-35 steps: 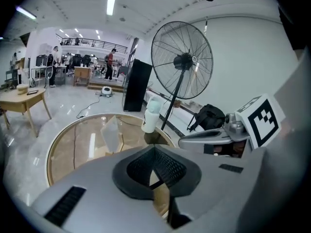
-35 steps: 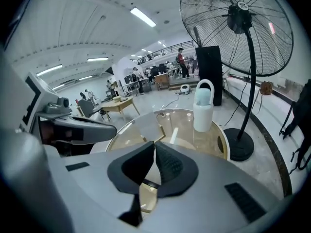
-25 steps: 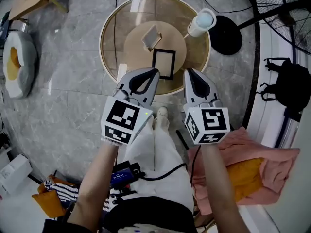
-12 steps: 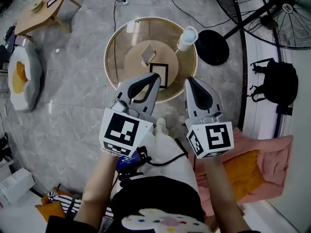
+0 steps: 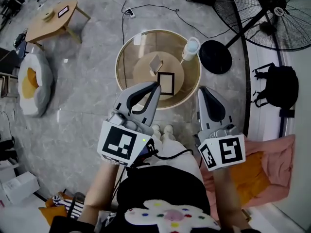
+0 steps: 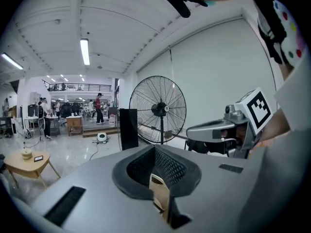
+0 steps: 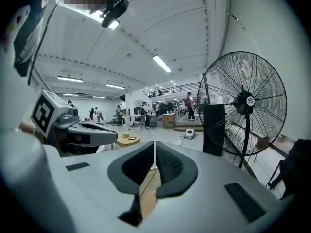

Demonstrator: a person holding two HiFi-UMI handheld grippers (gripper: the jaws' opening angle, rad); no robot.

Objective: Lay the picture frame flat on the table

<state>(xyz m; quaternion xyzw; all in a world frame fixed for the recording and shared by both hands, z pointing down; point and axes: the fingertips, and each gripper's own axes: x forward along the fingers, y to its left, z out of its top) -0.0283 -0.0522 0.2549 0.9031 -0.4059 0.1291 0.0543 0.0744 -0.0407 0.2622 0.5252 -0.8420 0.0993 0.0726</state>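
Note:
A black picture frame point(image 5: 165, 83) lies flat on the round glass-topped table point(image 5: 127, 52), far below me. A smaller tan frame point(image 5: 155, 63) lies beside it, further back. My left gripper point(image 5: 156, 86) is shut and empty, held high above the table's near edge. My right gripper point(image 5: 202, 90) is shut and empty too, level with it to the right. In the left gripper view the jaws point(image 6: 154, 147) meet with nothing between them, and the right gripper point(image 6: 218, 130) shows alongside. The right gripper view shows its jaws point(image 7: 154, 145) together against the open hall.
A white cylinder lamp point(image 5: 191, 48) stands at the table's right rim. A big standing fan point(image 5: 265, 8) with a black base point(image 5: 215, 57) is at the back right, a black bag point(image 5: 277, 85) beside it. Pink cloth point(image 5: 265, 166) lies to my right; a low wooden table point(image 5: 51, 16) and a cushion point(image 5: 31, 84) are left.
Both grippers and the head camera have risen well above the table, which now looks smaller and farther off. The black frame has stayed flat where it was.

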